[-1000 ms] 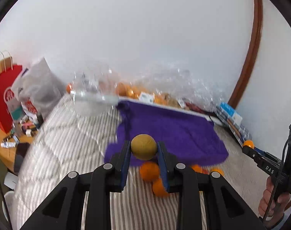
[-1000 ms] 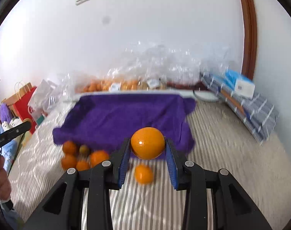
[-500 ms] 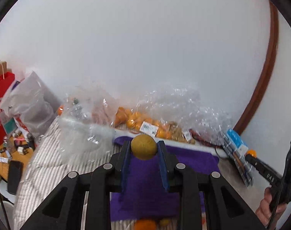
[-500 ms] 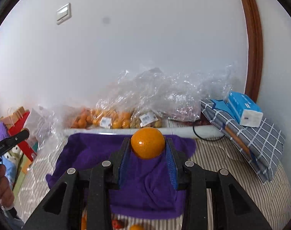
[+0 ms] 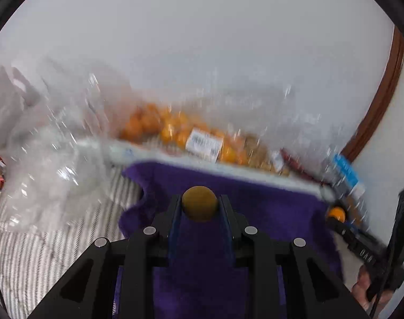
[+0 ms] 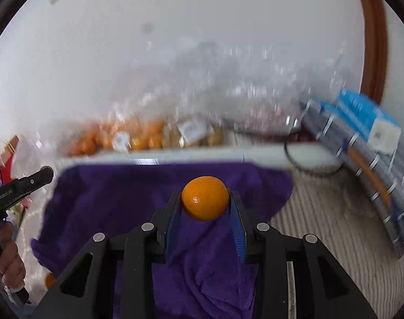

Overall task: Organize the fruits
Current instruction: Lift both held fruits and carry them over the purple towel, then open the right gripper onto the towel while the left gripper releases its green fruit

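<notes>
My left gripper [image 5: 200,204] is shut on a small dull yellow-brown round fruit [image 5: 199,202], held above a purple towel [image 5: 255,212]. My right gripper [image 6: 205,199] is shut on a bright orange [image 6: 205,198] over the same purple towel [image 6: 116,196]. In the left wrist view the other gripper with its orange [image 5: 337,214] shows at the right edge, a hand below it. Clear bags of oranges [image 5: 175,130] lie behind the towel against the wall. One loose orange [image 6: 50,280] peeks out at the towel's lower left.
A striped bedcover [image 6: 335,226] lies under everything. Crumpled clear plastic [image 5: 42,164] sits left of the towel. A checked cushion and a blue box [image 6: 367,114] lie at the right. A white ledge [image 6: 202,155] runs behind the towel. White wall beyond, brown door frame at right.
Both grippers carried their fruits forward over the purple towel toward the bagged oranges; the loose oranges on the bedcover dropped out of view beneath. Both grips stayed the same.
</notes>
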Demonstrator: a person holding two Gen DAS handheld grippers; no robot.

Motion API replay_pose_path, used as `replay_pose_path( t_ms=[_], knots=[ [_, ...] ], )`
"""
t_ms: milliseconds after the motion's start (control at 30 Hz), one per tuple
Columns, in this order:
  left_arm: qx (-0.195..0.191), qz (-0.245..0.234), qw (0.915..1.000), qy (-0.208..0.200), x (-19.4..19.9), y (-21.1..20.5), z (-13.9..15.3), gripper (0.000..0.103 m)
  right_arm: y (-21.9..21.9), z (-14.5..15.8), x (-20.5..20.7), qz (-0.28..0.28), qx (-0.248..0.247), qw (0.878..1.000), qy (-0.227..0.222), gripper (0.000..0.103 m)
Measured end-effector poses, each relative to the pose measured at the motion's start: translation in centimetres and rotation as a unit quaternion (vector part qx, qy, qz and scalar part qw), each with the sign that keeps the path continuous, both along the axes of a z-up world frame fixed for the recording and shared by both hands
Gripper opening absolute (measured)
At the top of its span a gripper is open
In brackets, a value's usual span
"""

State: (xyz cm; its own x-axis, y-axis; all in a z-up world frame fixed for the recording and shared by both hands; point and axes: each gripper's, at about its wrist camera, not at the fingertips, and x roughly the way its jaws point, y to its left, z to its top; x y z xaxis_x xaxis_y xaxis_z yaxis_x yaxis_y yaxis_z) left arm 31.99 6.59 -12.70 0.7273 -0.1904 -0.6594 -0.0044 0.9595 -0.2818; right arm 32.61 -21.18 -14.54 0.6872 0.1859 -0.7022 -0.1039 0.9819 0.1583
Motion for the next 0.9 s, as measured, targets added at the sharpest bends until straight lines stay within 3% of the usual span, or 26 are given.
replay_pose_path(
  t_ms=[133,500,567,700,900],
  knots=[
    [0.006,-0.019,0.9990,0.040,1.0,-0.9,-2.0,0.027,0.5,-1.8,0.9,0.015,-0.004,0.999,0.030,0.036],
    [0.019,-0.017,0.9964,0.081,1.9,-1.3,-3.1,0.027,0.9,-4.2,1.4,0.019,-0.008,0.998,0.066,0.036],
    [0.024,-0.015,0.9965,0.078,1.9,-1.4,-2.9,0.027,0.9,-4.2,1.3,0.018,-0.011,0.998,0.064,0.041],
    [0.031,-0.014,0.9963,0.079,1.9,-1.4,-2.9,0.027,0.9,-3.4,0.8,0.013,-0.009,0.999,0.046,0.059],
    [0.040,-0.010,0.9966,0.072,1.6,-1.2,-2.6,0.034,1.5,-0.7,-0.8,0.001,-0.041,0.999,0.000,0.060]
  ],
)
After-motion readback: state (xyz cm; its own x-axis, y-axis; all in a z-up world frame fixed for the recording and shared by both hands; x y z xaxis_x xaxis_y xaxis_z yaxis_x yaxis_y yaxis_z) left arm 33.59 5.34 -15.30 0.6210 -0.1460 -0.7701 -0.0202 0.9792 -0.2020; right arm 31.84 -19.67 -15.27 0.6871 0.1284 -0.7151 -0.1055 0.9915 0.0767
